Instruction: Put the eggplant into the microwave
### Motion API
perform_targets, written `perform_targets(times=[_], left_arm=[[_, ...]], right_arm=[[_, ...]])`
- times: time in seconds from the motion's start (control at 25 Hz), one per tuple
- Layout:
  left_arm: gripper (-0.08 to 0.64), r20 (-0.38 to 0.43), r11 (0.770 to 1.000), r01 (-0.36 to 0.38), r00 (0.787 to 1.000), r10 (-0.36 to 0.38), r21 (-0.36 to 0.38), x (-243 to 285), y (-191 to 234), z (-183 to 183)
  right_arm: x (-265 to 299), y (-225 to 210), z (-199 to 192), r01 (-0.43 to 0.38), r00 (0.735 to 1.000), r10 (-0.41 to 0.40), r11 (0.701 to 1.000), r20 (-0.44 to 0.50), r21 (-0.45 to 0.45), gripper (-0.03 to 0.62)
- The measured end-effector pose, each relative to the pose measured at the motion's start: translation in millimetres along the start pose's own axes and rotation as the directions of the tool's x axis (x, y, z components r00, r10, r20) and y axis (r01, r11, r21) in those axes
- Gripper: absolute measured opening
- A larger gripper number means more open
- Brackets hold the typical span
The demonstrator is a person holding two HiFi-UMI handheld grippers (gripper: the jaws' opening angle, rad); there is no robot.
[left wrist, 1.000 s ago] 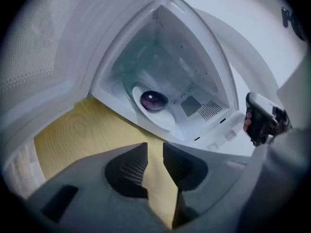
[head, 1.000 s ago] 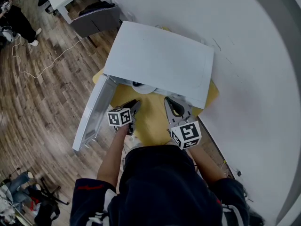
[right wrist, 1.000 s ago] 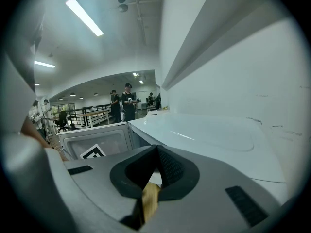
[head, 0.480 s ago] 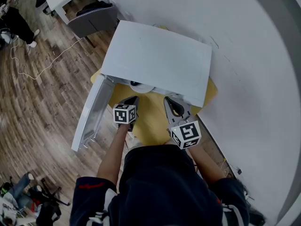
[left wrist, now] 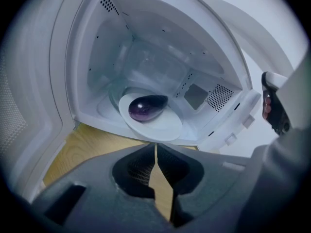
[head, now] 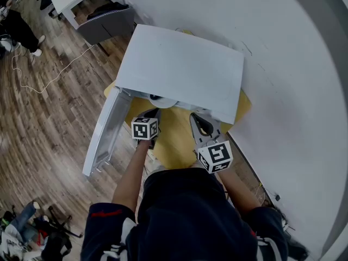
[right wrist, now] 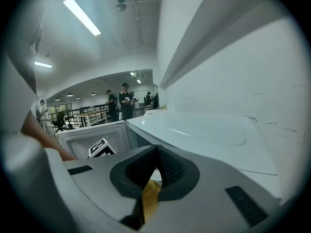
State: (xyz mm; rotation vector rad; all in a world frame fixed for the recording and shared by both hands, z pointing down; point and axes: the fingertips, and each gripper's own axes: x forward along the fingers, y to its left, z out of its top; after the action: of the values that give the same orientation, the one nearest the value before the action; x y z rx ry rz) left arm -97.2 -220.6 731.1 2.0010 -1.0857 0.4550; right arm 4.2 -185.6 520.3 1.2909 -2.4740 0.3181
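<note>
A dark purple eggplant (left wrist: 147, 107) lies on a white plate (left wrist: 158, 126) inside the open white microwave (head: 179, 69). The plate's rim (head: 163, 101) just shows under the microwave's front edge in the head view. My left gripper (left wrist: 156, 147) hangs in front of the opening, a little short of the plate, shut with nothing between its jaws; from above it (head: 153, 115) sits over the yellow table. My right gripper (right wrist: 156, 150) is shut and empty too. It (head: 198, 117) is to the right of the left one, by the microwave's front right corner.
The microwave door (head: 104, 140) stands swung open at the left, beside my left gripper. The yellow wooden table (head: 174, 140) bears the microwave against a white wall (head: 283, 64). People and desks (right wrist: 121, 103) are far off in the right gripper view.
My left gripper has shifted slightly to the right and rolled, its marker cube now facing up more squarely. The right gripper, the eggplant and the door have stayed put.
</note>
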Motion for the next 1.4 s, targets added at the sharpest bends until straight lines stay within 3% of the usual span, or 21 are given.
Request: perform_targets(times=[0.8,1.4], left_arm=[[0.029,-0.036,1.0,0.003,0.999,-0.002,0.008,22.4,6.0,29.7],[0.028,-0.056,0.999,-0.005,0.998,0.007,0.042,8.7,1.3,20.1]], right_arm=[[-2.0,-9.4,-10.0,0.024,0.999,-0.024,1.0,-0.024,0.009,0.012],[2.2,-5.6,-4.6,0.006,1.0,-0.006,1.0,-0.016,0.001,0.012]])
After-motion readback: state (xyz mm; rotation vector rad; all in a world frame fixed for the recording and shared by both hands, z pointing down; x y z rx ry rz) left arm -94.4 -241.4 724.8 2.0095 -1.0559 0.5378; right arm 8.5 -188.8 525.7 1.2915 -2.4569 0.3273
